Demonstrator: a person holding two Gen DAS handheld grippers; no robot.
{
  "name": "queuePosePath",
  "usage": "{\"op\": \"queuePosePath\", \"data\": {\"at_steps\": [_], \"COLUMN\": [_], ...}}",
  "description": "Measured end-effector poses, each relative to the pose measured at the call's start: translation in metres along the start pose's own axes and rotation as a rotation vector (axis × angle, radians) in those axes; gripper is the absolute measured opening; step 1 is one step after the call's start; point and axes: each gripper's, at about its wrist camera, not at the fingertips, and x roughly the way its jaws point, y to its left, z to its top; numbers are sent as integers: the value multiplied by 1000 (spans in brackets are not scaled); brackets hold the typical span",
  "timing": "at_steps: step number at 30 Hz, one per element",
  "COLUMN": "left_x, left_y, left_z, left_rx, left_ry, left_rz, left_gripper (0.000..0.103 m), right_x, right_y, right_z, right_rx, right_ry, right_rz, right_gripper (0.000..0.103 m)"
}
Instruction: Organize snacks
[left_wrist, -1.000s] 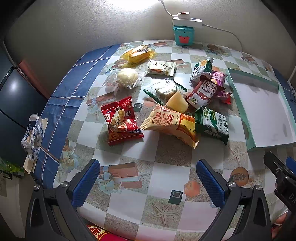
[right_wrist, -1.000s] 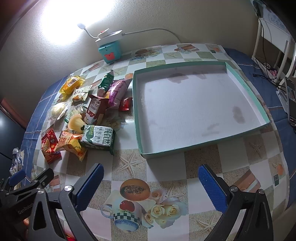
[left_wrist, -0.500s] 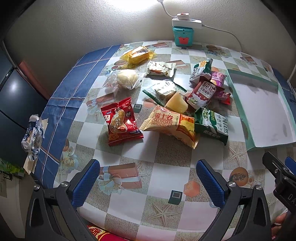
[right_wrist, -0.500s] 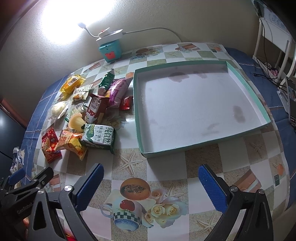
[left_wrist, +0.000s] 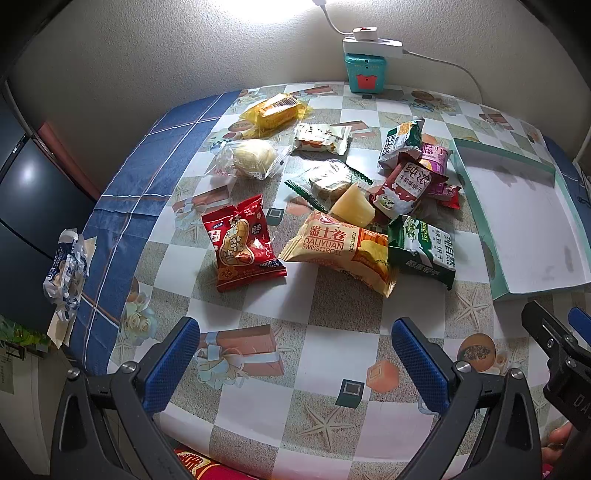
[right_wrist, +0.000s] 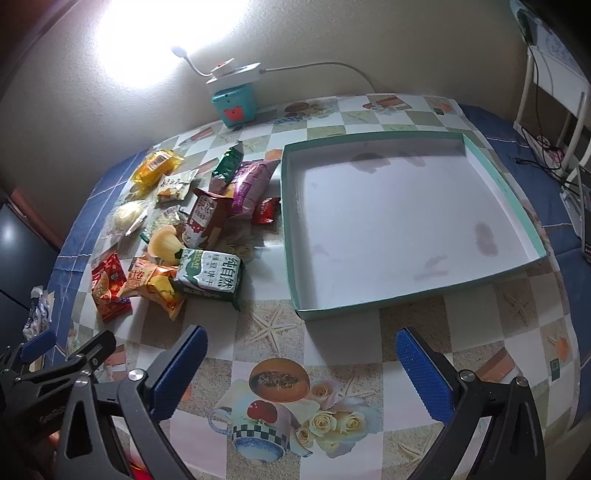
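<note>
Several wrapped snacks lie in a loose pile on the table: a red peanut packet (left_wrist: 242, 243), an orange Swiss roll pack (left_wrist: 341, 249), a green biscuit pack (left_wrist: 424, 251) (right_wrist: 210, 277) and a dark red biscuit pack (left_wrist: 404, 186). An empty teal-rimmed shallow box (right_wrist: 406, 221) (left_wrist: 524, 218) sits to their right. My left gripper (left_wrist: 295, 354) hovers open near the table's front edge, short of the red packet. My right gripper (right_wrist: 299, 365) is open over the tablecloth in front of the box, holding nothing.
A teal gadget with a white lamp base (left_wrist: 365, 70) stands at the back by the wall. A crumpled wrapper (left_wrist: 66, 269) hangs off the table's left side. A white chair and cables (right_wrist: 554, 110) are beyond the right edge.
Both grippers stay open. The left wrist view has shifted very slightly; the snacks and box have not moved.
</note>
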Motion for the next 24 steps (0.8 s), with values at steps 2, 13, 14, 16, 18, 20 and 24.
{"op": "queuePosePath", "data": {"at_steps": [2, 13, 14, 16, 18, 20, 24], "left_x": [0, 0, 0, 0, 0, 0, 0], "left_y": [0, 0, 0, 0, 0, 0, 0], "left_z": [0, -1, -1, -1, -1, -1, -1], "left_rx": [0, 0, 0, 0, 1, 0, 0], "left_ry": [0, -2, -2, -2, -2, -2, -2], "left_rz": [0, 0, 0, 0, 0, 0, 0], "left_gripper": [103, 103, 103, 103, 103, 103, 103], "right_x": [0, 1, 1, 1, 1, 1, -3], "right_y": [2, 1, 2, 2, 2, 0, -8], "right_z": [0, 0, 0, 0, 1, 1, 3], "right_rx": [-8, -10, -9, -9, -4, 6, 66], "right_ry": [-3, -1, 0, 0, -5, -4, -28], "right_rz": [-2, 16, 17, 19, 18, 19, 52], "right_gripper": [103, 103, 103, 103, 103, 103, 103]}}
